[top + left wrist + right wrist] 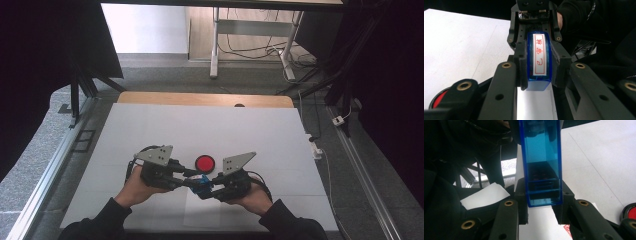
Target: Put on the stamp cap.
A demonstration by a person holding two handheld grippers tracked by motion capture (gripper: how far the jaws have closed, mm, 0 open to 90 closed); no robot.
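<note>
A clear blue plastic stamp (201, 185) hangs just above the white table, caught between both grippers, which meet tip to tip. In the left gripper view the stamp (539, 57) shows a white label with red characters; my left gripper (539, 76) is shut on its near end, and the right gripper (535, 37) clamps the far end. In the right gripper view my right gripper (544, 203) is shut on the end of the see-through blue stamp (541, 157). From above, the left gripper (192, 179) and the right gripper (209, 189) each sit in a hand.
A round red ink pad (204, 163) lies on the white table cover (200, 125) just beyond the grippers, also visible as a red ink pad (630, 211) at the right edge. A white paper sheet (202, 212) lies below the stamp. Floor, cables and a desk frame lie beyond.
</note>
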